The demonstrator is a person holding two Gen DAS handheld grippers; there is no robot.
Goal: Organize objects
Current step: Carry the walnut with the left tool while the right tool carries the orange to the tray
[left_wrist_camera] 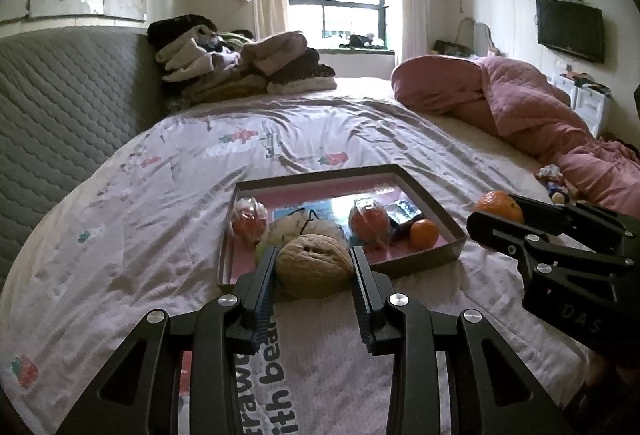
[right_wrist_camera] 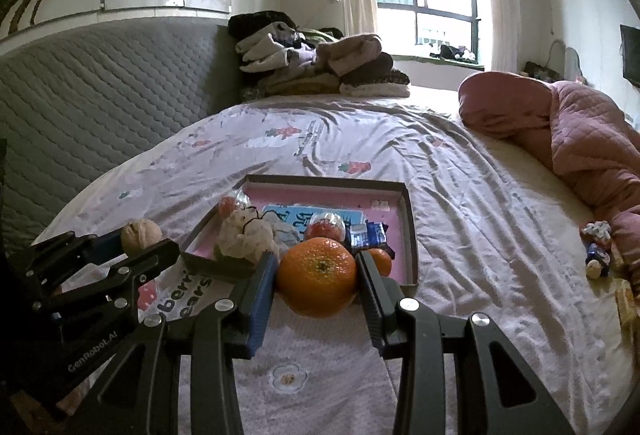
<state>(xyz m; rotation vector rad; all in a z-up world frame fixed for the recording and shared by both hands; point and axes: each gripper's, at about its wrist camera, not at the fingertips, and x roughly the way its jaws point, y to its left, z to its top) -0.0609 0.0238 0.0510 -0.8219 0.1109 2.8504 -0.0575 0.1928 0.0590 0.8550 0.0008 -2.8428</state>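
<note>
My left gripper (left_wrist_camera: 314,261) is shut on a tan walnut (left_wrist_camera: 314,267), held just in front of the near edge of a shallow box tray (left_wrist_camera: 436,205) with a pink floor on the bed. My right gripper (right_wrist_camera: 317,267) is shut on an orange mandarin (right_wrist_camera: 317,277), held at the tray's (right_wrist_camera: 410,219) near edge. The tray holds wrapped red fruits (left_wrist_camera: 370,221), a small mandarin (left_wrist_camera: 424,234), a white net bag (left_wrist_camera: 298,225) and a dark snack packet (left_wrist_camera: 404,213). The right gripper with its mandarin (left_wrist_camera: 498,206) shows in the left view; the left gripper with the walnut (right_wrist_camera: 140,231) shows in the right view.
The bed has a pale strawberry-print sheet (left_wrist_camera: 160,203). A pink quilt (left_wrist_camera: 520,107) lies bunched at the right. Folded clothes (left_wrist_camera: 240,63) are piled at the far end by a grey padded headboard (left_wrist_camera: 60,123). Small toys and a box (right_wrist_camera: 600,255) lie at the right.
</note>
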